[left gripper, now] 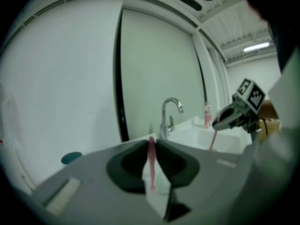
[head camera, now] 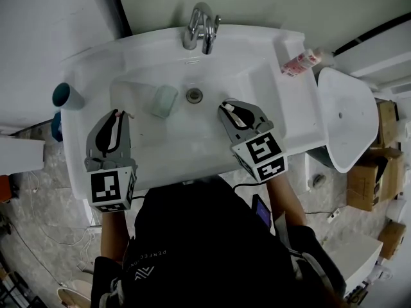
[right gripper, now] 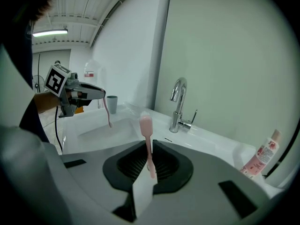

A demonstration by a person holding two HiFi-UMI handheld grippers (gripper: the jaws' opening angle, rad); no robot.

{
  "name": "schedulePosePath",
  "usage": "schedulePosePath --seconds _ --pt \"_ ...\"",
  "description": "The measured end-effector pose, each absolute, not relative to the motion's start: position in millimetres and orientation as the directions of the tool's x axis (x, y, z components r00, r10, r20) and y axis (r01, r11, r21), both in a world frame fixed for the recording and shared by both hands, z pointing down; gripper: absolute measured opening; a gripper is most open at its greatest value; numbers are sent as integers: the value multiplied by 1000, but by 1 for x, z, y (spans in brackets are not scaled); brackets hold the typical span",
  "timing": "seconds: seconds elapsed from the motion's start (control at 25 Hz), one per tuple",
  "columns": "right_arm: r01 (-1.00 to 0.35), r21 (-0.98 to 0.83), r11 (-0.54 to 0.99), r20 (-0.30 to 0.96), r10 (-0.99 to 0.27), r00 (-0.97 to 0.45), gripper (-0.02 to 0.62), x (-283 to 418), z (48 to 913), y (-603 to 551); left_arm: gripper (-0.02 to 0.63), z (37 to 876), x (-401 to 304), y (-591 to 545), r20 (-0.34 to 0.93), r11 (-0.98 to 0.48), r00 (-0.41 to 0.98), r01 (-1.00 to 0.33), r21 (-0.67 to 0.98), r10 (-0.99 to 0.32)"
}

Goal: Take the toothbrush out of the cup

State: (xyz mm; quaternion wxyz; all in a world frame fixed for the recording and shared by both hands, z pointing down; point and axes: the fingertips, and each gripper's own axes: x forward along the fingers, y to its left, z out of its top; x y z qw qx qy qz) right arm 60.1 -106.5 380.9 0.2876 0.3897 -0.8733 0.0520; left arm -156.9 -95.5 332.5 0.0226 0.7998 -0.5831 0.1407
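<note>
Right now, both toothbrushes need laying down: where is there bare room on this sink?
Free: the white ceramic sink's right ledge, in front of the pink bottle, and its front rim. Crowded: the basin, where a pale green cup lies beside the drain, and the left ledge, taken by a teal cup.

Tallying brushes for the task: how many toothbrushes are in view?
2. One pink toothbrush is clamped in the left gripper, the other toothbrush in the right gripper. None shows elsewhere.
</note>
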Motion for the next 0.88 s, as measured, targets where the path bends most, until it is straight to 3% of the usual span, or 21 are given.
schedulePosePath --seconds 0.88 --pt "-699 128 703 493 -657 -570 26 46 363 -97 63 324 -168 -77 245 -297 255 -942 -155 -935"
